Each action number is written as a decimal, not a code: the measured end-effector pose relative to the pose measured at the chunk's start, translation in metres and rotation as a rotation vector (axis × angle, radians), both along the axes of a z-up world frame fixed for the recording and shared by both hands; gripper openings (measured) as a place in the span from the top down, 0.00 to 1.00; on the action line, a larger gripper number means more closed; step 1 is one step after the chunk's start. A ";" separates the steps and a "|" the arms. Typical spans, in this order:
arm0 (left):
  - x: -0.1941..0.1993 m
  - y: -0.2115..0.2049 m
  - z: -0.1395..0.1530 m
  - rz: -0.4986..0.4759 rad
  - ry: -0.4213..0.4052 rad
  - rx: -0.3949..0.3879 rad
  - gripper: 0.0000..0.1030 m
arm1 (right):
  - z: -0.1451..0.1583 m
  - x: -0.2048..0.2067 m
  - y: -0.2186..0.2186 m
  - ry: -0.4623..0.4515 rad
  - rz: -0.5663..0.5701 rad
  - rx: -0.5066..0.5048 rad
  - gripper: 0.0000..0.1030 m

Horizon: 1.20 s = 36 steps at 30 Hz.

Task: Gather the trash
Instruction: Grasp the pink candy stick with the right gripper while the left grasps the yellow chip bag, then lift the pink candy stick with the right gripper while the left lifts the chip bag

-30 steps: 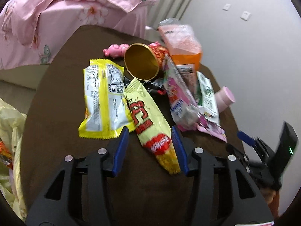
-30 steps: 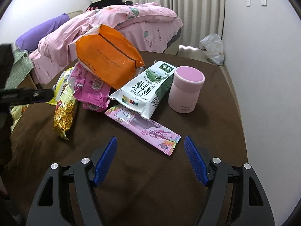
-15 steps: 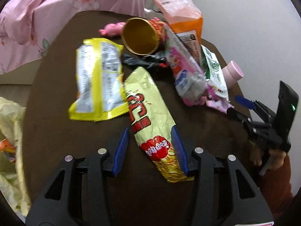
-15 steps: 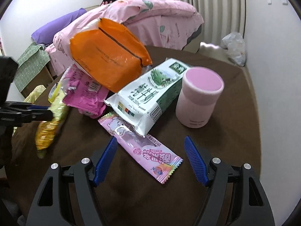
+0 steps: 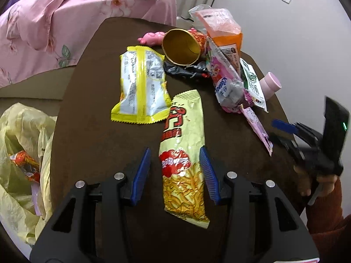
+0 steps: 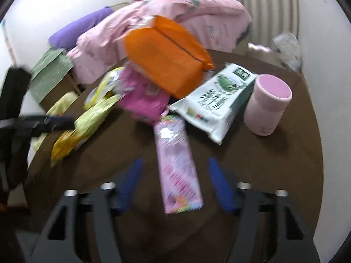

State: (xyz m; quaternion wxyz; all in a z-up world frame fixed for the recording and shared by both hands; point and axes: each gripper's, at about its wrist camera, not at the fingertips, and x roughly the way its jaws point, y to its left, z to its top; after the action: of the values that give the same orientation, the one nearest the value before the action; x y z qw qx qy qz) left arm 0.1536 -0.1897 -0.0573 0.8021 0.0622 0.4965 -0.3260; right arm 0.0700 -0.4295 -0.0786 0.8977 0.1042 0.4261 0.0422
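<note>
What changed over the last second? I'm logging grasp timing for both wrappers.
The right gripper swung over the pink wrapper and its jaws have just been closing, not yet pressing it. The left gripper advanced along the yellow-green snack bag, now straddling it. Pink cup and the pile stayed put.

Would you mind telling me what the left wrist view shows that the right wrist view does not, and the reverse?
Only the left wrist view shows the gold-lined paper cup on its side, the small pink toy and the pale yellow plastic bag with an orange wrapper inside. Only the right wrist view shows the purple pillow and the green woven cloth. Both show the long pink candy wrapper, the upright pink cylindrical cup, the orange packet and the brown table.
</note>
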 end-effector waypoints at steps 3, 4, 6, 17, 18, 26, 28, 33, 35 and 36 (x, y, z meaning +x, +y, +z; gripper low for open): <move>-0.003 -0.006 0.004 -0.019 -0.020 0.008 0.57 | -0.005 0.024 0.008 0.017 0.029 -0.009 0.54; -0.004 -0.007 0.005 -0.026 -0.024 0.010 0.57 | -0.006 0.028 0.011 0.022 0.044 -0.018 0.54; -0.002 -0.008 0.007 -0.029 -0.029 0.010 0.57 | -0.008 0.040 0.019 0.039 0.083 -0.053 0.64; 0.036 -0.053 0.003 -0.060 -0.026 0.085 0.57 | 0.010 0.002 0.015 -0.014 0.040 -0.049 0.82; 0.038 -0.058 0.001 -0.064 -0.026 0.105 0.57 | 0.011 -0.003 0.013 -0.019 0.029 -0.046 0.82; 0.041 -0.064 -0.003 -0.054 0.016 0.110 0.77 | 0.006 -0.023 0.008 -0.026 -0.016 -0.033 0.82; 0.031 -0.055 0.006 -0.058 -0.009 0.085 0.78 | 0.006 -0.023 0.011 -0.031 -0.010 -0.035 0.82; 0.002 -0.027 0.041 -0.058 -0.134 -0.011 0.80 | 0.010 -0.024 0.021 -0.051 0.006 -0.058 0.82; -0.007 -0.015 0.055 -0.051 -0.190 -0.043 0.80 | 0.013 -0.024 0.025 -0.066 0.015 -0.058 0.82; -0.012 -0.009 0.062 -0.047 -0.215 -0.056 0.80 | 0.015 -0.025 0.026 -0.071 0.017 -0.057 0.82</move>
State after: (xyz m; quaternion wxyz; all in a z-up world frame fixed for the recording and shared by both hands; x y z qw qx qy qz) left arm 0.1418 -0.1991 0.0045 0.8443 0.0860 0.3967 -0.3499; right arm 0.0451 -0.4031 -0.0638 0.9144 0.0734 0.3961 0.0413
